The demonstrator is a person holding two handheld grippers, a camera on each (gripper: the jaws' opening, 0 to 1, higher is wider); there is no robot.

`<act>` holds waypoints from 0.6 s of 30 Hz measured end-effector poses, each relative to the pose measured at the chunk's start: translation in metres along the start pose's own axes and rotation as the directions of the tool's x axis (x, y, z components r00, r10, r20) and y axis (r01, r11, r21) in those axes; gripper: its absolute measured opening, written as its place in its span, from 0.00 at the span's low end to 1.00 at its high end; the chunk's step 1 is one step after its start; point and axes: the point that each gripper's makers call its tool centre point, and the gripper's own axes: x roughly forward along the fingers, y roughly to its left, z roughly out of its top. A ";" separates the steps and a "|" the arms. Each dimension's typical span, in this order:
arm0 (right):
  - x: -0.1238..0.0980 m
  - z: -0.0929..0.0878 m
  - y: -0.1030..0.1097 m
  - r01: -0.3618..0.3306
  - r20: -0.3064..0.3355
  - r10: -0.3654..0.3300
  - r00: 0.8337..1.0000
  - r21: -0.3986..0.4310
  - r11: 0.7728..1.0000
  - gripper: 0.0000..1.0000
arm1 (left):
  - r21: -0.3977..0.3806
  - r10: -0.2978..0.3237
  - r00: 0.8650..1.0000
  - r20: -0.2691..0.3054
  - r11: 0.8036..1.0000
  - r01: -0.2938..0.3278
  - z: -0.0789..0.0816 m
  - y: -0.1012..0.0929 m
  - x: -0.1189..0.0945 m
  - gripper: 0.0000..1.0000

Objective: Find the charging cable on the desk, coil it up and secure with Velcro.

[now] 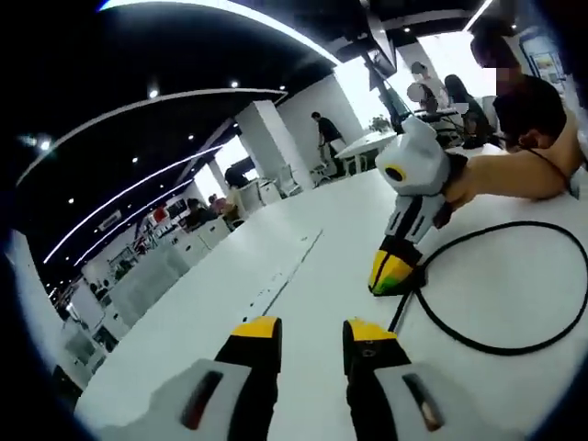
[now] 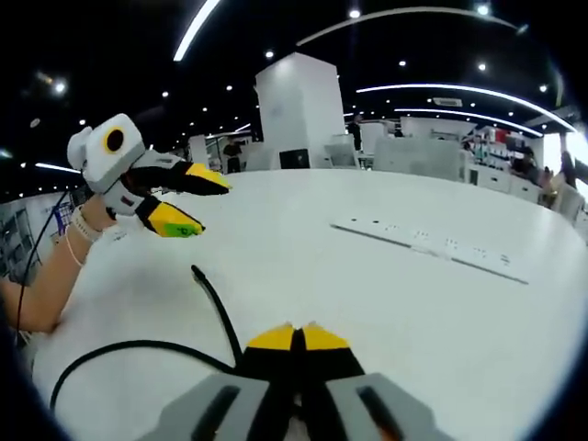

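Two claws over one white counter [image 1: 276, 248]: the left claw [image 1: 312, 335] released, its yellow-tipped jaws parted above bare surface, and the right claw [image 2: 296, 337] clenched on the black charging cable [image 2: 216, 308], jaw tips pressed together with the cord caught between them. One cable, lying on the counter: in the left gripper view it curves in a wide loop beside and beyond the right claw, and in the right gripper view its free end points toward the left claw. Farther along the counter, one recessed white socket strip [image 2: 432, 243]; beyond, a white pillar [image 2: 299, 110], further desks and several persons.
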 end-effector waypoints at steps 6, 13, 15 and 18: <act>0.000 0.000 0.000 -0.004 0.005 0.004 1.000 0.008 1.000 0.02 | -0.292 0.258 0.950 0.175 0.935 -0.200 0.013 0.042 -0.012 0.36; 0.000 0.000 0.000 0.006 0.001 -0.006 1.000 -0.005 1.000 0.02 | -0.620 0.521 0.848 0.099 0.699 -0.357 -0.011 0.072 -0.033 0.50; -0.001 0.000 -0.001 0.010 0.004 -0.010 1.000 -0.003 1.000 0.02 | -0.676 0.593 0.803 0.060 0.616 -0.404 -0.018 0.077 -0.037 0.51; -0.001 0.000 -0.001 0.018 0.002 -0.018 1.000 -0.008 1.000 0.02 | -0.708 0.623 0.779 0.065 0.579 -0.404 -0.020 0.076 -0.039 0.53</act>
